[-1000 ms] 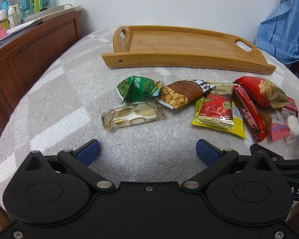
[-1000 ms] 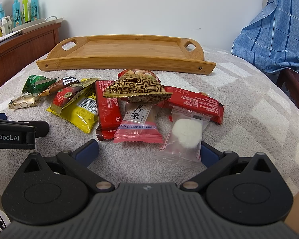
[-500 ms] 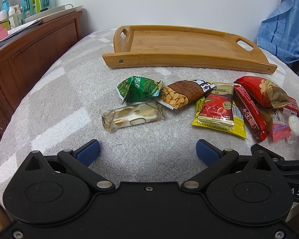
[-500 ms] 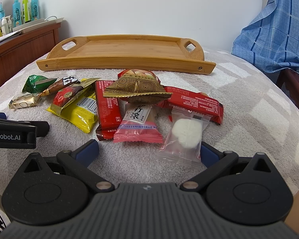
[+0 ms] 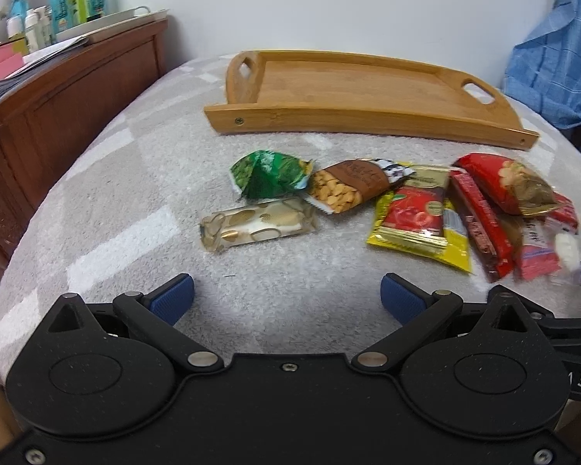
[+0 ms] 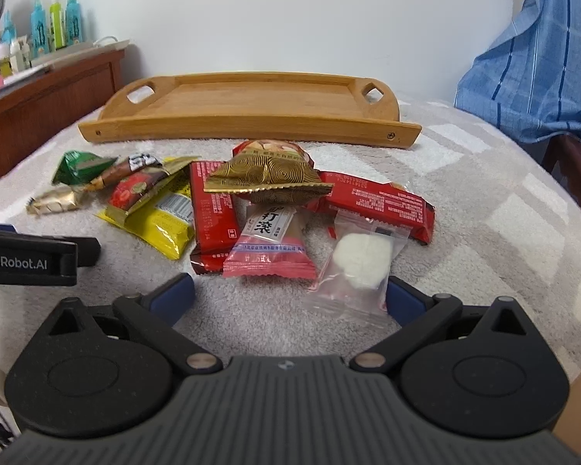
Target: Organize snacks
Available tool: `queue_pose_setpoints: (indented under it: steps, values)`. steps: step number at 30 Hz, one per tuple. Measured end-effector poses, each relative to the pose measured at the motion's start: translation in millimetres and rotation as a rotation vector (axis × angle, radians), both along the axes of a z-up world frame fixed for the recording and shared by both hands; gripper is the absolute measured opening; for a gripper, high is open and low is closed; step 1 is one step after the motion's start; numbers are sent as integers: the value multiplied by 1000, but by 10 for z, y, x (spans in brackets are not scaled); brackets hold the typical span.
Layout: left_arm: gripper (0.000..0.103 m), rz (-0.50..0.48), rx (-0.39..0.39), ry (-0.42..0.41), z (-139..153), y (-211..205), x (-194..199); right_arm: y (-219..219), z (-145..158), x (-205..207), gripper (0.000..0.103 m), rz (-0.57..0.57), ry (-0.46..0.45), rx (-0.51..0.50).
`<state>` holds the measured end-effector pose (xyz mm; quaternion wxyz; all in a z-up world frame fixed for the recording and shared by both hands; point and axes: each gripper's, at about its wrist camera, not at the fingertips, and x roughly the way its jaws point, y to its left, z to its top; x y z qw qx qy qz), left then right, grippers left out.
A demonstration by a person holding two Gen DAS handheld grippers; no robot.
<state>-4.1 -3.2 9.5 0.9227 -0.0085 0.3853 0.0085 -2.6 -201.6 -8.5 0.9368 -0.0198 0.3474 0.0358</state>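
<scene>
Snacks (image 6: 251, 209) lie heaped at our twelve o'clock, short of the bare wooden tray (image 6: 251, 95); we hold left gripper (image 5: 286, 294) and right gripper (image 6: 288, 294) wide, empty, ready to choose.

tray (image 5: 364, 114) bare — snacks (image 6: 269, 209) crowd foreground

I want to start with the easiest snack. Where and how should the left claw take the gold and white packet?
Grip the gold and white packet across its narrow middle, coming down from above with the open left claw. It lies flat and apart from the other snacks, long side nearly crosswise, so turn the claw until its fingers close on the long edges.
</scene>
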Motion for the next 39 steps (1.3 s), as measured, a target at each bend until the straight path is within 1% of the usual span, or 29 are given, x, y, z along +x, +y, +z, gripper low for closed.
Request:
queue_pose_setpoints:
  steps: [5, 9, 10, 12, 14, 15, 17, 19, 21, 25, 28, 33, 35, 37, 39]
  values:
    - [95, -39, -23, -21, 109, -47, -78, -60, 89, -98, 103, 38, -26, 44]
    - [94, -57, -18, -60, 234, -86, -102, -71, 196, -173, 103, 62, -87, 49]
    - [89, -64, -14, -70, 266, -102, -106, -76, 227, -180, 103, 66, -101, 47]
    - [85, -82, -13, -80, 329, -129, -90, -89, 284, -180, 103, 74, -123, 48]
    - [84, -95, -28, -84, 377, -148, -67, -121, 316, -157, 103, 70, -138, 51]
    - [81, -98, -35, -86, 394, -158, -58, -149, 333, -138, 103, 68, -140, 56]
    - [73, -103, -42, -86, 418, -177, -35, -181, 351, -79, 100, 67, -134, 66]
    - [60, -113, -51, -82, 440, -192, -15, -213, 371, -17, 97, 67, -131, 83]
    - [57, -127, -64, -83, 461, -204, -6, -240, 402, 39, 95, 68, -139, 92]
    - [52, -160, -67, -94, 505, -248, 2, -275, 457, 156, 83, 92, -142, 105]
    - [49, -192, -78, -93, 518, -293, 31, -275, 476, 269, 76, 119, -124, 107]
    - [46, -238, -95, -80, 491, -372, 92, -249, 461, 423, 70, 162, -86, 122]
    - [42, -242, -98, -66, 453, -389, 123, -219, 455, 464, 66, 179, -79, 117]
    - [36, -234, -111, -46, 404, -378, 169, -201, 437, 505, 56, 186, -70, 118]
    - [34, -226, -135, -29, 362, -353, 215, -195, 410, 554, 55, 182, -51, 125]
